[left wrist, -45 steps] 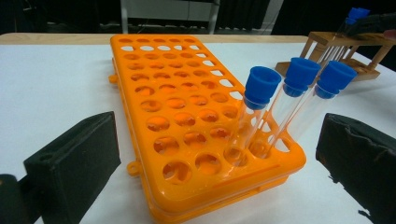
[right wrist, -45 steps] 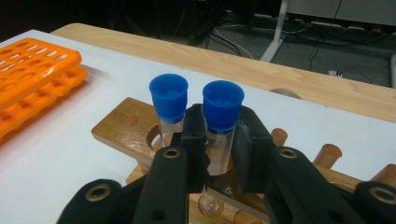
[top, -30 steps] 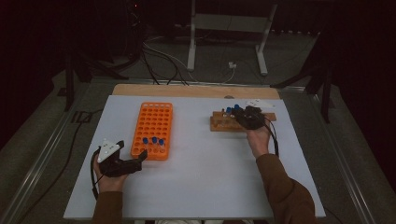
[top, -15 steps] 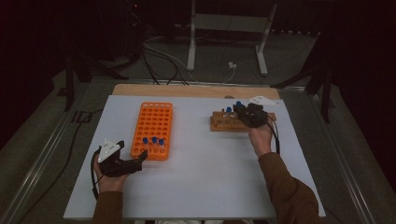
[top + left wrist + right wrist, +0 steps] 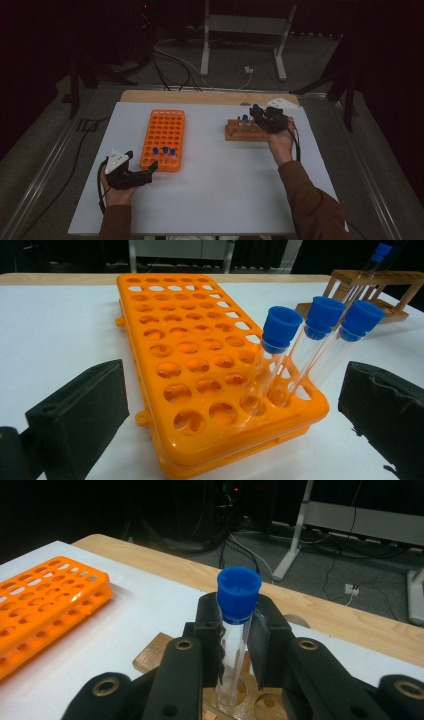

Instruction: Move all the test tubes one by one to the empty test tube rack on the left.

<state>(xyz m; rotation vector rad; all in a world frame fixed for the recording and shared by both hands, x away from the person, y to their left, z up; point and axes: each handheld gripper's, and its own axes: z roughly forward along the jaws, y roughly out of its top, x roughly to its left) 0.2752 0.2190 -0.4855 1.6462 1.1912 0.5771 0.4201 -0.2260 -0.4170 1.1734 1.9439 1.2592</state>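
Note:
My right gripper [image 5: 234, 645] is shut on a clear test tube with a blue cap [image 5: 238, 600], lifted partly out of the wooden rack [image 5: 155, 657]. In the high view that right gripper [image 5: 260, 117] hovers over the right end of the wooden rack [image 5: 235, 131], the blue cap [image 5: 255, 107] sticking up. The orange rack [image 5: 164, 137] lies left of centre with three blue-capped tubes [image 5: 164, 150] at its near end. My left gripper [image 5: 150, 169] rests on the table just before that end, open. In the left gripper view its jaws stand wide on either side of the orange rack [image 5: 195, 370] and the three tubes [image 5: 320, 320].
A white table [image 5: 215, 195] carries both racks, with a wooden strip [image 5: 200, 97] along its far edge. Another blue-capped tube [image 5: 244, 119] stands in the wooden rack. Cables and a metal stand [image 5: 240, 30] lie on the dark floor beyond.
My right gripper has risen, drawing the blue-capped tube up from the wooden rack. The left gripper has stayed where it was.

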